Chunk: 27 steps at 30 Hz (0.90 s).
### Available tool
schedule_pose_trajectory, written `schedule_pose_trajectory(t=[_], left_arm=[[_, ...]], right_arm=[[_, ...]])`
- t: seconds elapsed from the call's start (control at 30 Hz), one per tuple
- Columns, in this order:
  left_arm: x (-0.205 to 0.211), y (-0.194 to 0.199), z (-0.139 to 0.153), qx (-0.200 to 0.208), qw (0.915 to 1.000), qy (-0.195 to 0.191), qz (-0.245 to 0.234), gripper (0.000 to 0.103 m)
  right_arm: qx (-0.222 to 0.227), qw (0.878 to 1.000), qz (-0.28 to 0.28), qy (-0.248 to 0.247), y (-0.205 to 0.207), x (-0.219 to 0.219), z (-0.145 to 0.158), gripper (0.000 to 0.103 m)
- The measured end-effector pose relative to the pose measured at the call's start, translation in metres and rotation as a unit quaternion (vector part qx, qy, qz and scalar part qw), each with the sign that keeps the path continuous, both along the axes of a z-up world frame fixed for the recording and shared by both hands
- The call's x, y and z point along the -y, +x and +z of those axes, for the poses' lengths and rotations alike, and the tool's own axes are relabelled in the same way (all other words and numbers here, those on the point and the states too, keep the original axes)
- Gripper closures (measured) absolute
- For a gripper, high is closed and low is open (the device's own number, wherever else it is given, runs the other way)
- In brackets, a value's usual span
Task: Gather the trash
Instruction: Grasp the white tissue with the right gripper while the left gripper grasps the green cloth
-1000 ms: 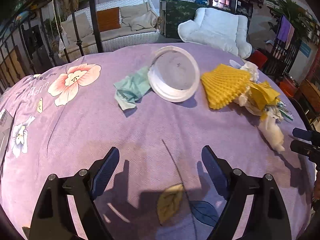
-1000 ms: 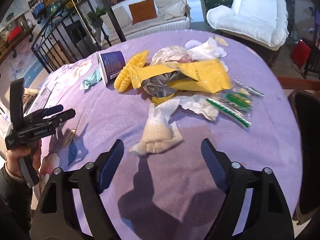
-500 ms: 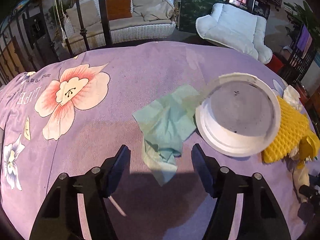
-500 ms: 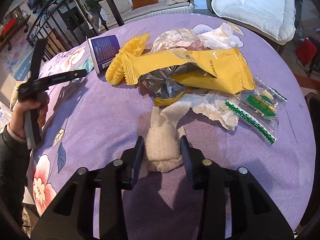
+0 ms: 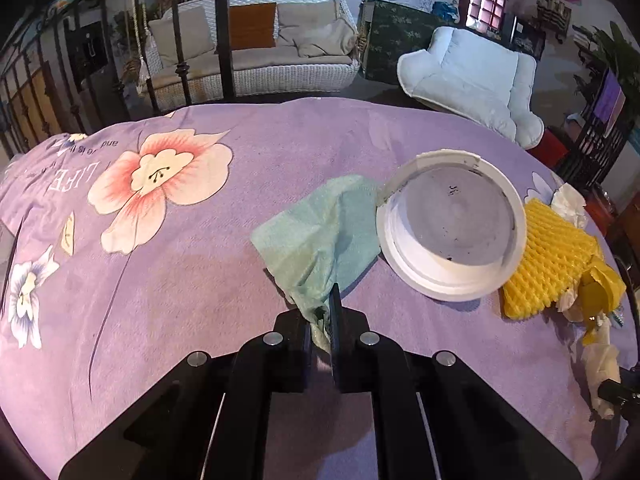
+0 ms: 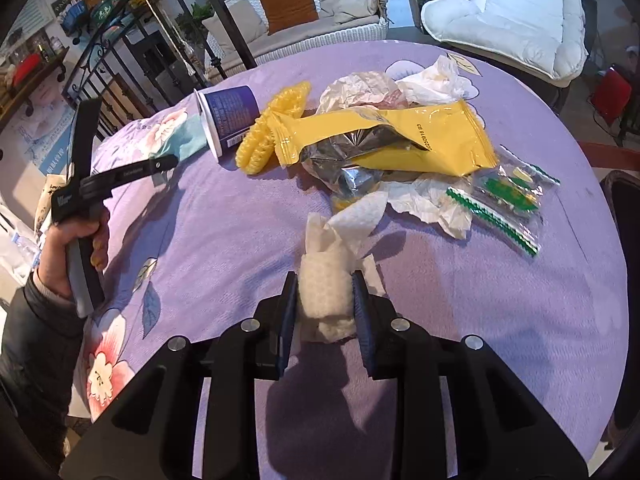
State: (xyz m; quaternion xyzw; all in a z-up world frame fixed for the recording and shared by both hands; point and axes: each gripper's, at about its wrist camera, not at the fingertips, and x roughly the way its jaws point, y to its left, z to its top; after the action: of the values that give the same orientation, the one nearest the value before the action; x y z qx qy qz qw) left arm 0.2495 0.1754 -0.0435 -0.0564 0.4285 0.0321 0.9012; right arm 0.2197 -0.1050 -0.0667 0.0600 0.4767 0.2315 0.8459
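Note:
My left gripper (image 5: 325, 322) is shut on the near corner of a crumpled green tissue (image 5: 320, 232) lying on the purple flowered tablecloth (image 5: 168, 304). A white cup (image 5: 452, 226) lies on its side just right of the tissue, with yellow foam netting (image 5: 548, 264) beyond it. My right gripper (image 6: 325, 304) is shut on a wad of white tissue (image 6: 326, 284) on the cloth. Behind the wad lie a yellow snack bag (image 6: 404, 140), white wrappers (image 6: 428, 204) and a clear green-edged packet (image 6: 504, 200). The left gripper (image 6: 120, 172) also shows in the right wrist view, held in a hand.
The cup shows with a blue side (image 6: 232, 116) in the right wrist view, next to the foam netting (image 6: 268, 132). A wicker sofa (image 5: 256, 60) and a white armchair (image 5: 476, 84) stand beyond the table's far edge. A dark metal post (image 5: 224, 28) rises behind the table.
My left gripper moved forward to the green tissue and shut on its corner. My right gripper moved onto the white tissue wad and closed on it.

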Motion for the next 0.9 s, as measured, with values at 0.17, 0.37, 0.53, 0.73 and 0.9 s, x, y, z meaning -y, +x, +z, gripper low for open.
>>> schedule_pose_trajectory(t=[0.17,0.37,0.53,0.73,0.9], left_arm=[[0.002,-0.043,0.008,0.026,0.9995,0.005,0.015,0.095],[0.027,-0.091,0.025,0.062,0.9981,0.006,0.004,0.095],[0.06,-0.118,0.033,0.08,0.9966,-0.003,-0.021,0.095],[0.101,-0.139,0.039,0.094,0.9936,-0.023,-0.058,0.095],[0.142,-0.151,0.041,0.106,0.9897,-0.027,-0.092,0.095]], right_arm=[[0.013,1.0,-0.006,0.018,-0.022,0.008,0.005,0.075],[0.033,0.999,-0.009,0.038,-0.048,0.022,0.011,0.075],[0.068,0.997,-0.016,0.039,-0.07,0.035,0.02,0.075],[0.119,0.992,-0.036,0.038,-0.099,0.057,0.031,0.075],[0.149,0.986,-0.064,0.034,-0.117,0.08,0.038,0.075]])
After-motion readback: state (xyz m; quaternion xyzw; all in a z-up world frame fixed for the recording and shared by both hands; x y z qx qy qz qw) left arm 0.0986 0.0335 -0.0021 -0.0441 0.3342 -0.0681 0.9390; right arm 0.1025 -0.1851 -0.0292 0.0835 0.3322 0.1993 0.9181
